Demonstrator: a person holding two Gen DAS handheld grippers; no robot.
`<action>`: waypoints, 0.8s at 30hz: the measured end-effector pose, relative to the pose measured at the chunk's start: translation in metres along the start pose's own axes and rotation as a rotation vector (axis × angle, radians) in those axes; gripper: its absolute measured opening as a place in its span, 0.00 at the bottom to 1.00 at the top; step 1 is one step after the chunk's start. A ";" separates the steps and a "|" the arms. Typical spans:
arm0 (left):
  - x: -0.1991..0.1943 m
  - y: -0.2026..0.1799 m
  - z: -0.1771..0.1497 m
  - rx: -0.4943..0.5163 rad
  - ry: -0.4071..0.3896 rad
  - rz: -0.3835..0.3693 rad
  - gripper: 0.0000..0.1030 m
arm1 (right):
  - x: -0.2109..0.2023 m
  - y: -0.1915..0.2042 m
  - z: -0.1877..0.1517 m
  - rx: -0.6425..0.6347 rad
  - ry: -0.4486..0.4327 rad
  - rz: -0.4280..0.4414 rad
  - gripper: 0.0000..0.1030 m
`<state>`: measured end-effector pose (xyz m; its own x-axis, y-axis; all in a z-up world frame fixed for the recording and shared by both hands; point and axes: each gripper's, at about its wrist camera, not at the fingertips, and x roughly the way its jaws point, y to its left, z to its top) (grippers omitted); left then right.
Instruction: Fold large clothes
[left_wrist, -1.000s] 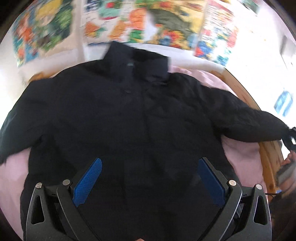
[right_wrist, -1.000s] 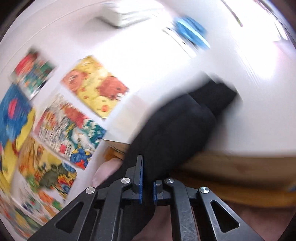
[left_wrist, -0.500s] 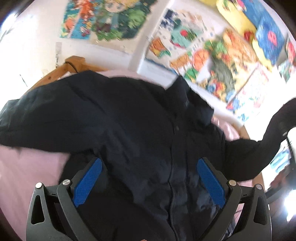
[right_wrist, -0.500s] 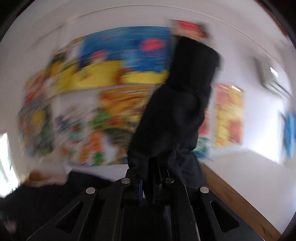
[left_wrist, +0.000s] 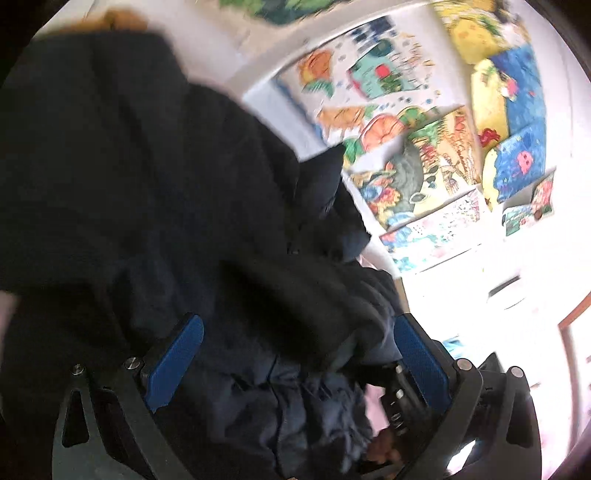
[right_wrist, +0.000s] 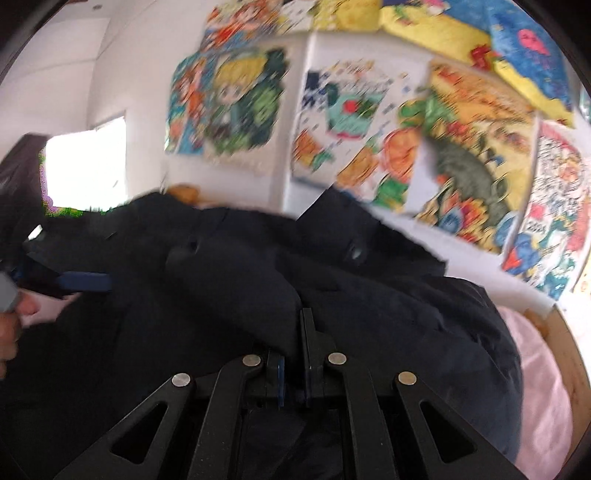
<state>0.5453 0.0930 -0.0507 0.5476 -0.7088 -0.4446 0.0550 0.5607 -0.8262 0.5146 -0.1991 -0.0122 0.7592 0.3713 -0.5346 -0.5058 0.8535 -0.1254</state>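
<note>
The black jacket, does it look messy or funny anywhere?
A bit. The black jacket is bunched and wrinkled where the right gripper pinches its sleeve over the body. That looks like folding, not damage.

The right gripper (right_wrist: 291, 373), clamped on the sleeve (right_wrist: 236, 280), swung it off the wall side and down across the jacket (left_wrist: 129, 177), so the sleeve came to lie over the jacket's front. The left gripper (left_wrist: 295, 365) dropped closer to the jacket, fingers spread wide, and now appears at the jacket's far edge in the right view.
</note>
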 end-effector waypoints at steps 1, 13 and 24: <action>0.005 0.007 0.000 -0.036 0.021 -0.016 0.98 | 0.003 0.002 -0.003 -0.013 0.010 0.005 0.07; 0.038 0.030 -0.010 -0.258 0.177 -0.145 0.97 | -0.003 0.009 -0.027 -0.003 0.015 0.035 0.07; 0.031 -0.017 0.015 0.037 -0.040 0.114 0.06 | 0.001 -0.005 -0.038 0.074 0.087 0.085 0.18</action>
<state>0.5743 0.0676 -0.0451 0.5850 -0.6223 -0.5200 0.0209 0.6526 -0.7574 0.5019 -0.2167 -0.0438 0.6746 0.4130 -0.6118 -0.5327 0.8461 -0.0162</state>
